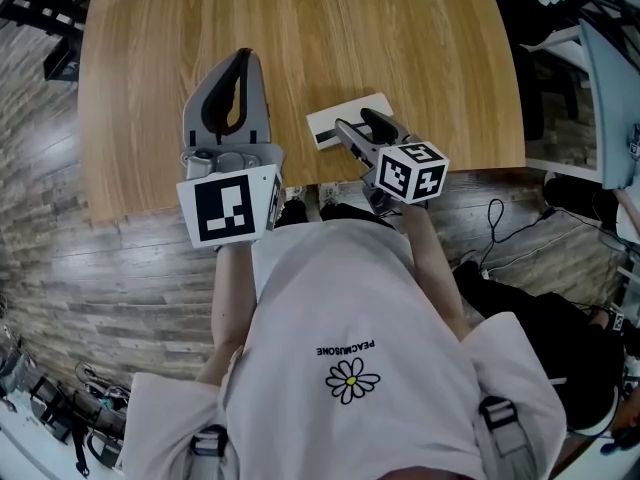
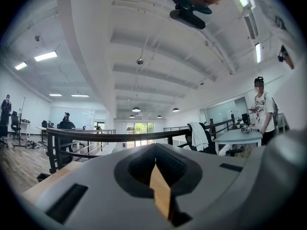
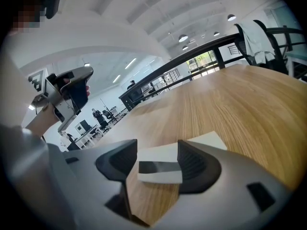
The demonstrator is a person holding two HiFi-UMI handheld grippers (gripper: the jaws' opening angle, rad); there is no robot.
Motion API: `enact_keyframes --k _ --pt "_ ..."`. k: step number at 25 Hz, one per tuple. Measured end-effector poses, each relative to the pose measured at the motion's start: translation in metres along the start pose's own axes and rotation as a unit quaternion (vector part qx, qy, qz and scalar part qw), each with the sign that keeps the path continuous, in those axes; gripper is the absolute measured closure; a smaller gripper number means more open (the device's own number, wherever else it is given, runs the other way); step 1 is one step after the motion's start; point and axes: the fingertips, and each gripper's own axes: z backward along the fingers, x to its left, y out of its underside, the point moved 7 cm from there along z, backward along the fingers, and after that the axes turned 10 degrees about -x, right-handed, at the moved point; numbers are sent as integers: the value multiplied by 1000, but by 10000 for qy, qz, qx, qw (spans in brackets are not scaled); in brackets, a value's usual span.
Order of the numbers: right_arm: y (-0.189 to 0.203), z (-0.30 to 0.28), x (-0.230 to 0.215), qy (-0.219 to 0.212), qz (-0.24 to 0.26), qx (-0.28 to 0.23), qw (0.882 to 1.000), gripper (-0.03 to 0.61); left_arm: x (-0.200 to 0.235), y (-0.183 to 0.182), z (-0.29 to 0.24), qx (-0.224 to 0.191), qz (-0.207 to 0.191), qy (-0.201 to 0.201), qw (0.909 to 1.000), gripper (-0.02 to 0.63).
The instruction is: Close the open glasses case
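The right gripper (image 3: 157, 152) holds its jaws open around the glasses case's (image 1: 332, 118) end (the left gripper's (image 1: 240, 58) are closed, empty). The case is near the table's (image 1: 300, 28) 6 o'clock edge, so a crooked push could drop it.

The left gripper (image 1: 241, 64) points away from the body with its nose tilted upward, jaws brought together and nothing between them; its marker cube (image 1: 230, 206) faces upward at the rear. The right gripper (image 1: 357, 125) sits just beside it on the right, angled forward and toward the left gripper, nose low, jaws standing apart. The left forearm (image 1: 228, 298) and right forearm (image 1: 428, 258) both reach forward from the torso, elbows bent
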Motion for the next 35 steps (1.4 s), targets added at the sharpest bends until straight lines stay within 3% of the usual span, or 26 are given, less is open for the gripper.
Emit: enact_keyframes --k 8,19,24,28,32,35 --pt "25 8 -10 120 -87 337 9993 328 -1 -5 -2 -33 -70 -1 10000 597" --pt "19 9 -13 184 -12 251 9995 328 -3 -1 -4 20 -113 67 9999 597" --pt "-31 -4 -5 89 436 -294 9986 328 -3 -6 -10 -107 -62 85 9999 597" --pt "-82 -7 12 -13 1041 -813 9912 328 -7 -16 -13 -225 -41 112 9997 597" --pt "-136 1 36 147 1763 -1589 9713 336 -8 -24 -18 -395 -96 157 9991 597" --pt "-162 18 55 365 2162 -2168 9513 420 -9 -26 -19 -401 -162 208 9988 597"
